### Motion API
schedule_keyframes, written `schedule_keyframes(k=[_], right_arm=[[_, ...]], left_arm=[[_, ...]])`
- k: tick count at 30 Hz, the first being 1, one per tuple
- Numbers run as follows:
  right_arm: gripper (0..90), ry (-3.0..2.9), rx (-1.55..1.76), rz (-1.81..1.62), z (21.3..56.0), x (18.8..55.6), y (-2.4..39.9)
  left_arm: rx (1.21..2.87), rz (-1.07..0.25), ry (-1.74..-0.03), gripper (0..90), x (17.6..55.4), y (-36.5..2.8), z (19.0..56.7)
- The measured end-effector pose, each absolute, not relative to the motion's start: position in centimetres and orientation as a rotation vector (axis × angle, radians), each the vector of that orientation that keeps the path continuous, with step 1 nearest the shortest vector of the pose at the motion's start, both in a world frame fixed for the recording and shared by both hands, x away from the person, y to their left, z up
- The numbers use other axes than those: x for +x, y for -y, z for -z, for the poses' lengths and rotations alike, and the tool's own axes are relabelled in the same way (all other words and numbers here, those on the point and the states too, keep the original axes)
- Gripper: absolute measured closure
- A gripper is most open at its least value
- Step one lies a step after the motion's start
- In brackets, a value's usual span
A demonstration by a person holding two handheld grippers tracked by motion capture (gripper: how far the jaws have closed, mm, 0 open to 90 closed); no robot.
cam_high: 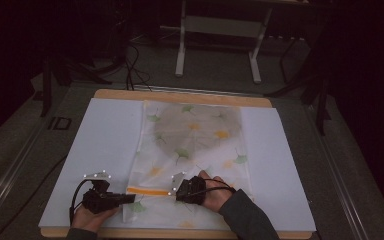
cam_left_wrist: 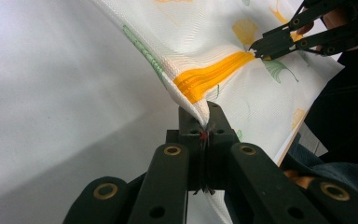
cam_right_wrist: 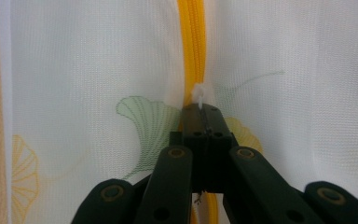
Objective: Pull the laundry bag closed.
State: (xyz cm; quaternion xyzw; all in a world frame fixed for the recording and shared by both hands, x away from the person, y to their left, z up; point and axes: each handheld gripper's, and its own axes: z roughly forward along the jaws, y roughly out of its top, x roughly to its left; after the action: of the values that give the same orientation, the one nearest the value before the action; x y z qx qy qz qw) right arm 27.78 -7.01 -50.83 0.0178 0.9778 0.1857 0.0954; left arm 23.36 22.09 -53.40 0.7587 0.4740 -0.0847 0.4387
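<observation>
a white mesh bag (cam_high: 195,150) with green and yellow leaf prints lies flat on a white sheet (cam_high: 105,145) that covers the wooden surface (cam_high: 180,96). the bag is in the middle of the sheet, with its near end toward the person. something round and grey shows through the mesh in the far half of the bag; what it is cannot be told. an orange zipper (cam_high: 147,190) runs across the bag near its near end.

the left tool (cam_high: 130,198) is at the left edge of the bag, at the end of the zipper. in the left gripper view its jaws are closed tight on the edge of the mesh bag (cam_left_wrist: 242,93), just below the orange zipper (cam_left_wrist: 209,74), and the cloth rises a little from the sheet (cam_left_wrist: 51,93) there. the right tool (cam_left_wrist: 257,46) shows farther off in this view, with its tips at the zipper.

the right tool (cam_high: 176,190) is at the other end of the visible orange strip, and the right hand (cam_high: 215,192) lies on the bag. in the right gripper view the jaws are closed together on a small white zipper pull (cam_right_wrist: 199,95), which stands out just above the tips, on the line of the zipper (cam_right_wrist: 191,46). the mesh (cam_right_wrist: 98,60) lies on both sides of it, with a green leaf print (cam_right_wrist: 144,114) at the left.

no brand, label or writing can be read on the bag or on the tools.
</observation>
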Motion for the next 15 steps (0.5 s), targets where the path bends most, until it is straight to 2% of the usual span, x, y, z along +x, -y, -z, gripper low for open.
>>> schedule_keyframes(k=[15], right_arm=[[90.0,-2.889,0.077,-0.524,50.9,28.0,8.3]], left_arm=[[1.878,0.206,-1.186,88.6,23.3,-22.3,53.4]])
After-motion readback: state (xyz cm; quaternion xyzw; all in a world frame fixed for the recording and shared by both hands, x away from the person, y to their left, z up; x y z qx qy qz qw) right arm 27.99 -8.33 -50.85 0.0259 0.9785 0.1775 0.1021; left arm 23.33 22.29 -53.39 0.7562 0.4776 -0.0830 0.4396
